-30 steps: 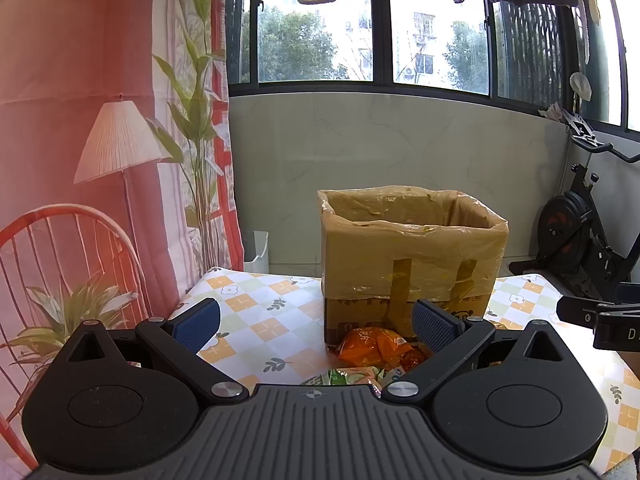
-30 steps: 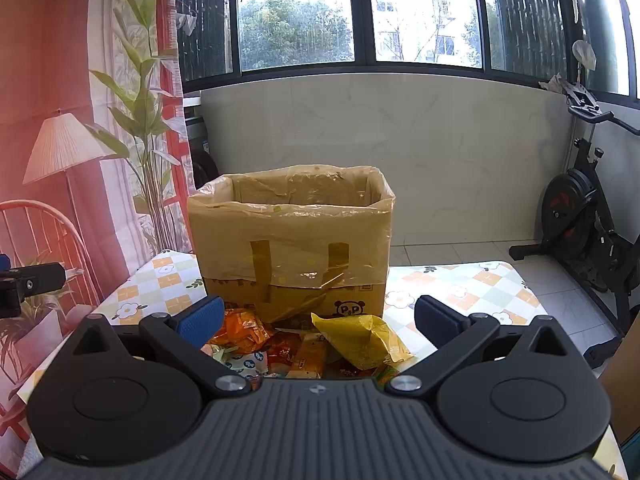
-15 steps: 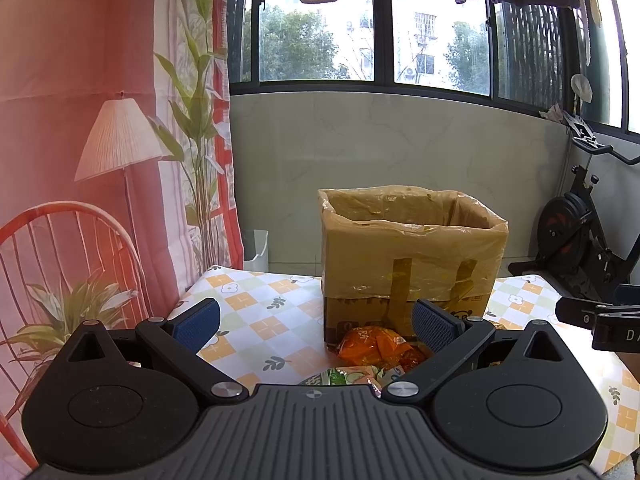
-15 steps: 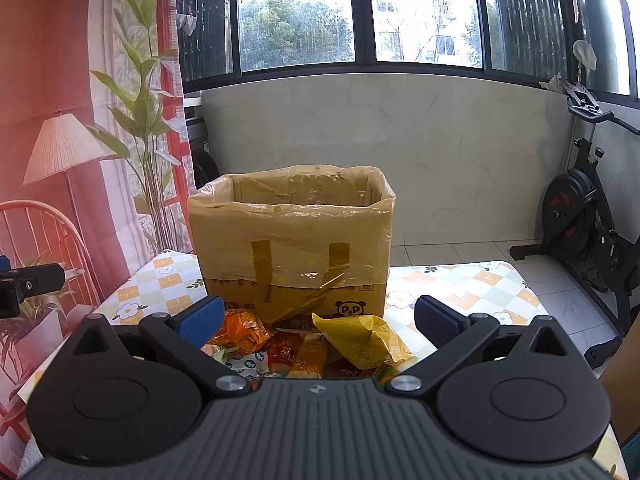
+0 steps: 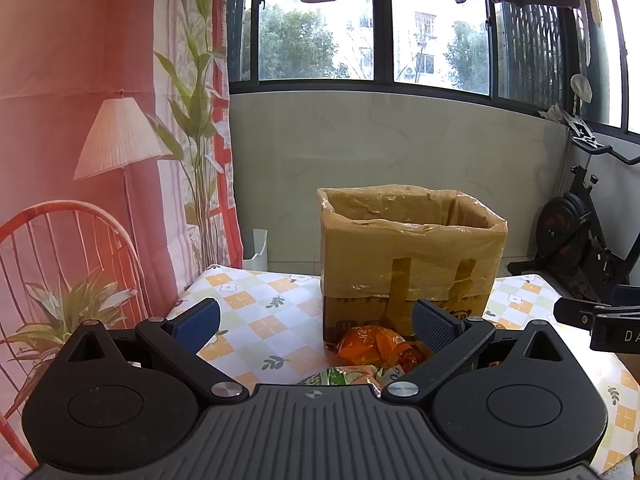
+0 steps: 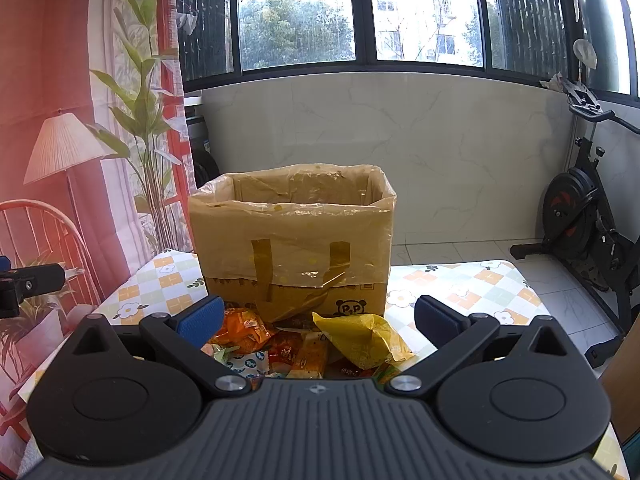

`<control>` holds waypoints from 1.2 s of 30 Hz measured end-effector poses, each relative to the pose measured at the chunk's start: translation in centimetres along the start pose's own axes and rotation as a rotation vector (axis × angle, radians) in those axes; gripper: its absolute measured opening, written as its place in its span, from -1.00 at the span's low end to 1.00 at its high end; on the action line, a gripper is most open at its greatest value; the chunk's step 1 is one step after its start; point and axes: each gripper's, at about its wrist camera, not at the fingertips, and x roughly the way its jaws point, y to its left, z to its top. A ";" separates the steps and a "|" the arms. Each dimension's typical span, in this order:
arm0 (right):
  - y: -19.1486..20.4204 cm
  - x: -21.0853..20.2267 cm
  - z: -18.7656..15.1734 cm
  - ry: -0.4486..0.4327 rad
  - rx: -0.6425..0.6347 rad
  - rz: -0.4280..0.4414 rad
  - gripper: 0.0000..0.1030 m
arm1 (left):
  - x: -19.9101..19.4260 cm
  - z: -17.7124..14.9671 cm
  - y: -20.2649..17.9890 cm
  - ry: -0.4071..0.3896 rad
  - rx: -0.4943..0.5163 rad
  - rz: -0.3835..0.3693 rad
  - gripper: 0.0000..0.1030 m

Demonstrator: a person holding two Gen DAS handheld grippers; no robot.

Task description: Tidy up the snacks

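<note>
A cardboard box (image 5: 408, 264) (image 6: 296, 248) lined with a yellowish plastic bag stands on the checked tablecloth. Snack packets lie in a heap in front of it: an orange packet (image 5: 372, 344) (image 6: 244, 330), a yellow packet (image 6: 360, 338) and a green-and-white one (image 5: 340, 376). My left gripper (image 5: 316, 322) hovers open above the table, short of the heap, holding nothing. My right gripper (image 6: 318, 320) is open too, just above the heap with the yellow packet between its fingers' line of sight. The box's inside is hidden.
The table (image 5: 256, 312) has flowered orange and green checks. A pink curtain with a printed lamp and chair (image 5: 80, 200) hangs on the left. An exercise bike (image 6: 592, 220) stands on the floor at the right. A white bin (image 5: 254, 248) sits behind the table.
</note>
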 end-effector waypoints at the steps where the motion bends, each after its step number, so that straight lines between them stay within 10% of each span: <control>1: 0.0 0.0 0.0 0.000 0.000 0.000 1.00 | 0.0 0.0 0.0 0.000 0.000 0.000 0.99; 36: -0.3 0.3 0.1 -0.002 0.010 -0.001 1.00 | 0.1 0.0 -0.2 0.005 -0.004 -0.013 0.99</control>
